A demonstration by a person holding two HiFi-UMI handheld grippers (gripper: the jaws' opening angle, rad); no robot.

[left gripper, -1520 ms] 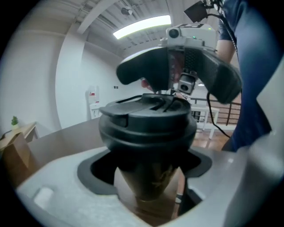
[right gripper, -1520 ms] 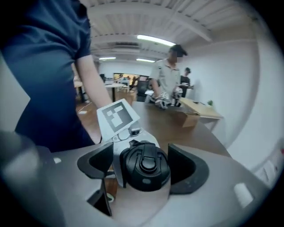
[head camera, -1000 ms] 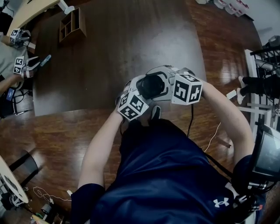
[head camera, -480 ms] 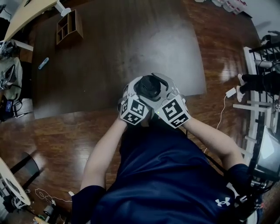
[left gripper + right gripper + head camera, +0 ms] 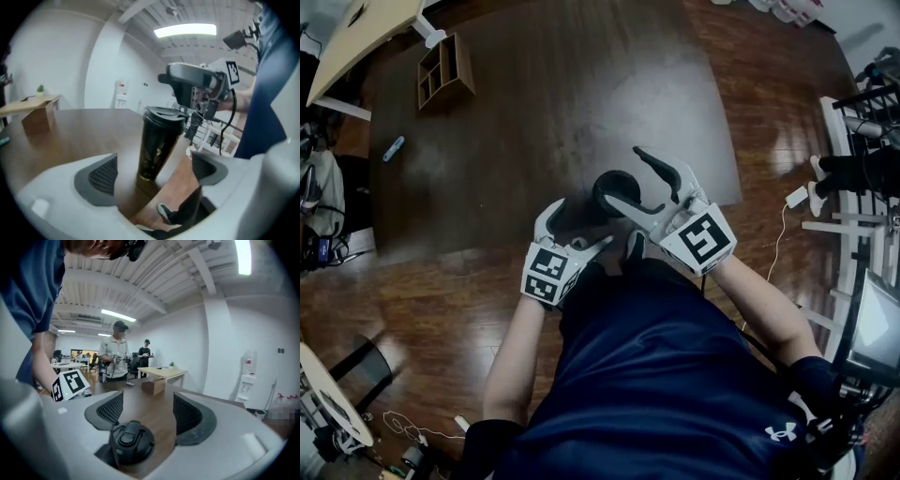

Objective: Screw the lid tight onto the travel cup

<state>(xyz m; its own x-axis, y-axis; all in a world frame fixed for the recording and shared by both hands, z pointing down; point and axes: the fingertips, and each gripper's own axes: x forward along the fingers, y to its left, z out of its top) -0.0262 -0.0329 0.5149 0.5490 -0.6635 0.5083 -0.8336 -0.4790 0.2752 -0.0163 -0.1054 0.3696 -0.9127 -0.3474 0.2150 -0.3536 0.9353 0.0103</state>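
So, the travel cup [image 5: 157,145] stands at the table's [image 5: 534,94] near edge with its lid [image 5: 132,441] on. The left gripper [image 5: 572,227] has just opened wide, and the cup between its jaws is untouched. The right gripper [image 5: 143,413] has just been closing over the lid but isn't pinching it yet. Looks like a re-grip: clamp both, then twist again.

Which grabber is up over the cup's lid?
The right gripper: it hangs above the lid, its empty jaws just narrowed. The left gripper sits lower, facing the travel cup's side, jaws just opened wider, touching nothing.
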